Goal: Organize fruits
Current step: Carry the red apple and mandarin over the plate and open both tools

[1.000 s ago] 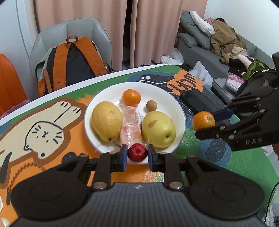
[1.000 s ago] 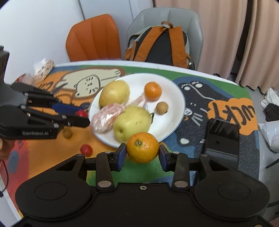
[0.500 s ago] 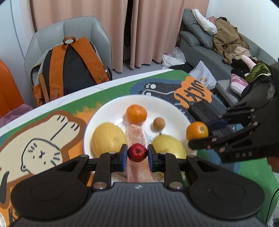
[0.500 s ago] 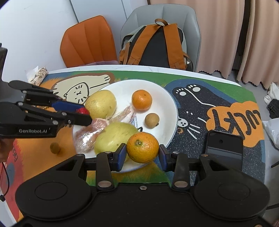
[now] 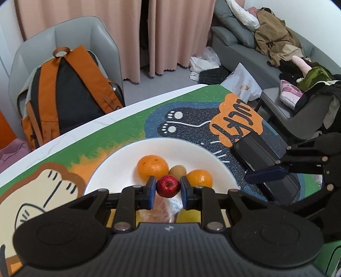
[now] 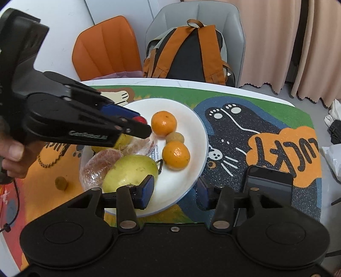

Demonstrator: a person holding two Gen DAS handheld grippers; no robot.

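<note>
While the plate holds most of the fruit, the scene reads as follows.

Left gripper [image 5: 165, 189]: its fingers are clamped on a small red apple [image 5: 168, 186], one pad on each side, held above the white plate [image 5: 125, 158]; in the right wrist view it reaches in from the left over the plate.

Right gripper [image 6: 174, 190]: its fingers stand wide apart with nothing between them, hovering over the near edge of the plate.

Plate contents: two oranges, the far orange [image 6: 163, 123] and the near orange [image 6: 176, 155], with a small brown fruit [image 6: 174, 137] between them and touching both; a large yellow-green pear [image 6: 130, 170] nearer the camera; a second yellow fruit [image 6: 123, 139], mostly hidden behind the left gripper; a peeled fruit in clear wrap [image 6: 100, 165] just beside the pear.

Loose fruit: a small brown one [image 6: 61, 183] lies on the worktop [image 6: 251, 100], left of the plate and apart from it.

Phone [image 6: 268, 185]: a dark one lies flat on the worktop's cartoon mat, right of the plate.

Background: an orange and black backpack [image 6: 189, 53] sits on a grey chair [image 6: 191, 12], with an orange chair [image 6: 104, 44] beside it.
</note>
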